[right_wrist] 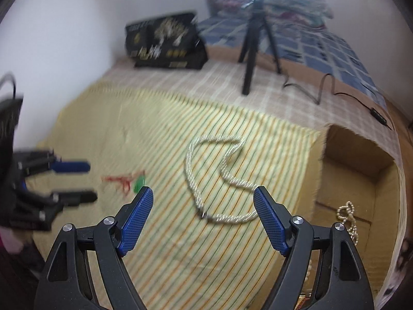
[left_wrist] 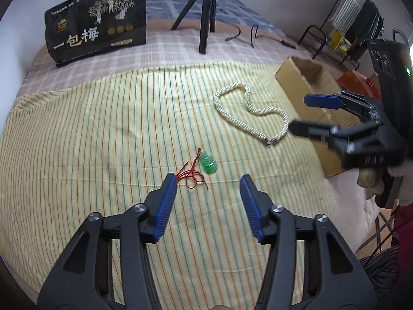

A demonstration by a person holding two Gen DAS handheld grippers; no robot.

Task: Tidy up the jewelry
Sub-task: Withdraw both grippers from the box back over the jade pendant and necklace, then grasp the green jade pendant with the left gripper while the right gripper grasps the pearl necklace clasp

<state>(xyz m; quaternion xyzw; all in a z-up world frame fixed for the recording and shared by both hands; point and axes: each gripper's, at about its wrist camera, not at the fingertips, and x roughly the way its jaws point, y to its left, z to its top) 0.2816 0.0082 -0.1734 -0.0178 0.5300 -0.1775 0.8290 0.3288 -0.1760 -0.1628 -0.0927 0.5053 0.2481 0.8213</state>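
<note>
A white twisted pearl necklace [left_wrist: 247, 108] lies on the yellow striped cloth [left_wrist: 103, 134]; it also shows in the right wrist view [right_wrist: 219, 178]. A green pendant [left_wrist: 208, 164] on a red cord [left_wrist: 192, 177] lies just ahead of my left gripper [left_wrist: 208, 180], which is open and empty. My right gripper [right_wrist: 204, 193] is open and empty, just short of the necklace's clasp end; it also shows in the left wrist view [left_wrist: 299, 115]. The pendant appears blurred in the right wrist view [right_wrist: 139, 182]. An open cardboard box [right_wrist: 361, 170] at the cloth's right edge holds a pearl piece [right_wrist: 348, 214].
A black printed bag [left_wrist: 95, 23] stands at the back left. A black tripod [left_wrist: 204, 13] and a cable [left_wrist: 245, 35] sit behind the cloth. The box also shows in the left wrist view [left_wrist: 304, 77]. A metal rack [left_wrist: 356, 25] stands beyond the bed at right.
</note>
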